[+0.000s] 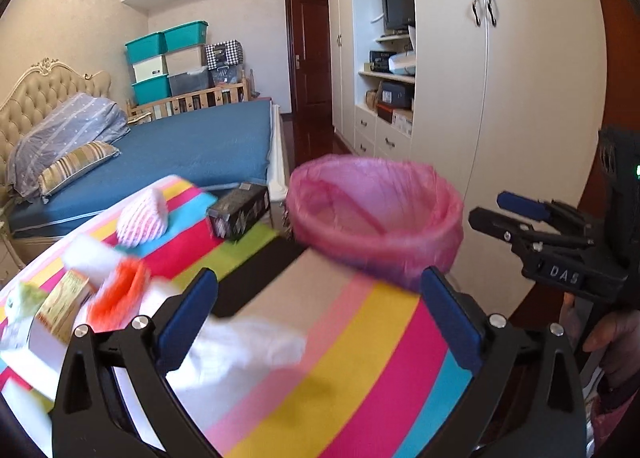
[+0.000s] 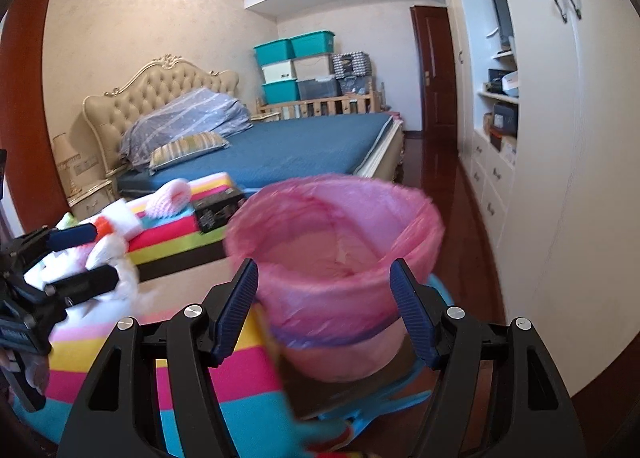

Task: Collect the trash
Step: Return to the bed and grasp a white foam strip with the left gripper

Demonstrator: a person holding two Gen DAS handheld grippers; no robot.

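A bin lined with a pink bag point(image 1: 376, 214) point(image 2: 336, 258) stands at the right end of a striped table point(image 1: 352, 362). My left gripper point(image 1: 320, 322) is open above a crumpled white tissue point(image 1: 244, 350) on the table. It also shows in the right wrist view point(image 2: 86, 258), with white tissue point(image 2: 108, 250) around its fingers. My right gripper point(image 2: 326, 310) is open just in front of the bin, and shows in the left wrist view point(image 1: 496, 210). More trash lies at the left: a black box point(image 1: 240, 214), a pink-striped wrapper point(image 1: 142, 218), an orange piece point(image 1: 120, 294), a yellow carton point(image 1: 60, 306).
A bed with a blue cover point(image 1: 192, 142) stands behind the table. White wardrobes point(image 1: 500, 98) line the right wall over a dark wood floor point(image 2: 452, 186). A blue object point(image 2: 360, 410) lies under the bin. Stacked storage boxes point(image 1: 172, 58) fill the far corner.
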